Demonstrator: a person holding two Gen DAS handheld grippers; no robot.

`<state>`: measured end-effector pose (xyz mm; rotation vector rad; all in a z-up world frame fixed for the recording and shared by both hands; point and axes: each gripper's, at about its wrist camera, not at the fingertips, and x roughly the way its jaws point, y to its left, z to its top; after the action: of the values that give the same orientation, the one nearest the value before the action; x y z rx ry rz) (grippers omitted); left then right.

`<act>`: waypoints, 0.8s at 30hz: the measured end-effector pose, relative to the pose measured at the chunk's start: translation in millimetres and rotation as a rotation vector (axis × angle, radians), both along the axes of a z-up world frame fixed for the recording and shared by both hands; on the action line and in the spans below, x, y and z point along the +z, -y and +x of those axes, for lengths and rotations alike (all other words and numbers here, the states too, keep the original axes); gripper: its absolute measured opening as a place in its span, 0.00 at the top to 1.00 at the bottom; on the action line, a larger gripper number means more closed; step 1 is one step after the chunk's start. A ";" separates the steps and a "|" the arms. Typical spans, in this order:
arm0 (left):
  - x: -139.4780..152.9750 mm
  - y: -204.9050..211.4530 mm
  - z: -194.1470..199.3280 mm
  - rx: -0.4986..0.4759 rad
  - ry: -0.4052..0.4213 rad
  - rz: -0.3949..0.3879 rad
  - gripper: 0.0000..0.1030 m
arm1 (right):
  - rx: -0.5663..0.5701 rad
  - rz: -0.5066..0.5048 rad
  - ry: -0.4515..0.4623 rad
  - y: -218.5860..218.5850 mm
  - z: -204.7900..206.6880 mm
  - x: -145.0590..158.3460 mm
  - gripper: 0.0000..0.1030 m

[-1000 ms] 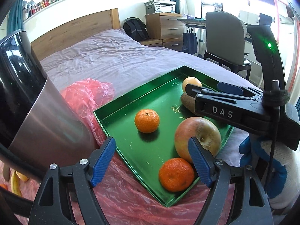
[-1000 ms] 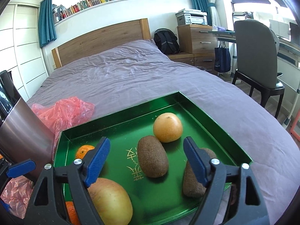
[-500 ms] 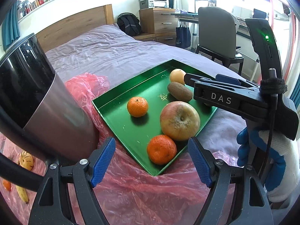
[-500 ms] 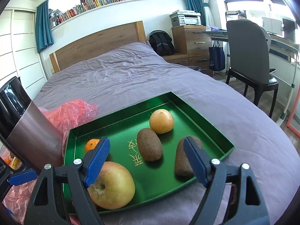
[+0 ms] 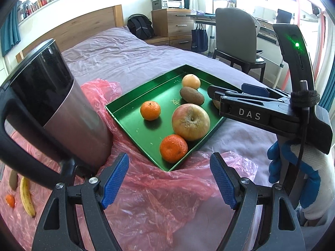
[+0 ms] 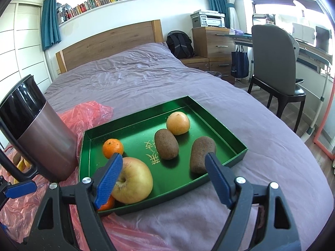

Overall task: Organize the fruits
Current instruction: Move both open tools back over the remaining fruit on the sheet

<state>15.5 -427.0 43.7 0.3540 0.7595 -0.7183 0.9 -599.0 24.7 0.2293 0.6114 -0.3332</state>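
A green tray lies on the bed and holds an apple, two mandarins, two kiwis and a pale orange fruit. My left gripper is open and empty, above the pink plastic just short of the tray's near corner. My right gripper is open and empty, over the tray's near edge. It also shows in the left wrist view. A banana, a kiwi and a mandarin lie on the plastic at far left.
A tall steel and black kettle stands left of the tray on a pink plastic bag. The purple bed spreads behind. A chair, a desk and drawers stand to the right.
Both grippers have pulled back and risen away from the tray, so the tray and fruit look smaller and more of the pink plastic and the far-left fruit shows. Both stay open.
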 end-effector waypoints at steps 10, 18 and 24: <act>13.9 -34.1 -13.4 0.015 0.004 0.004 0.27 | 0.028 -0.022 -0.048 -30.1 -19.2 8.2 0.00; 23.2 -65.0 -19.3 0.038 0.007 0.003 0.27 | 0.061 -0.036 -0.105 -62.3 -35.0 6.3 0.00; 30.3 -90.8 -21.6 0.064 0.011 -0.005 0.27 | 0.095 -0.053 -0.141 -88.6 -38.6 8.7 0.00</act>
<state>-6.0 -336.2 74.0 0.3271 0.7557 -0.6577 -37.7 -510.5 33.3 0.1266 0.7487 -0.2752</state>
